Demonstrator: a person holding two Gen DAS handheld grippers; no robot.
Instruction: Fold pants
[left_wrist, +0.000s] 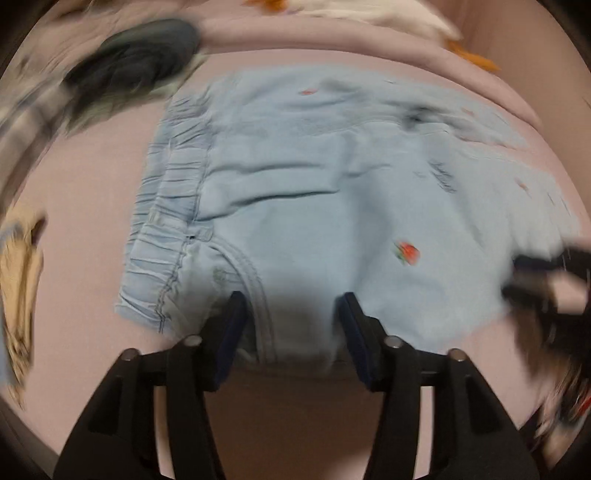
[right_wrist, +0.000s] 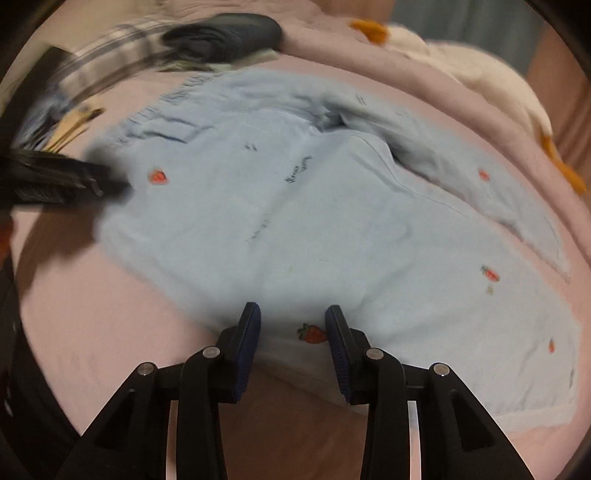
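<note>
Pink bedsheet (right_wrist: 92, 332) is spread under the pale blue strawberry-print denim pants (right_wrist: 295, 221), laid flat for folding. Bare sheet is left along the near hem. Both the left gripper (left_wrist: 291, 299) and right gripper (right_wrist: 292, 312) are held open, straddling that near edge, nothing clamped.

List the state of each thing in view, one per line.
pants: spread on the bed, one leg folded over the other, wrinkled.
left tool: open, over the pants' near edge by the waistband.
right tool: open, over the near edge.
dark garment: bundled.
</note>
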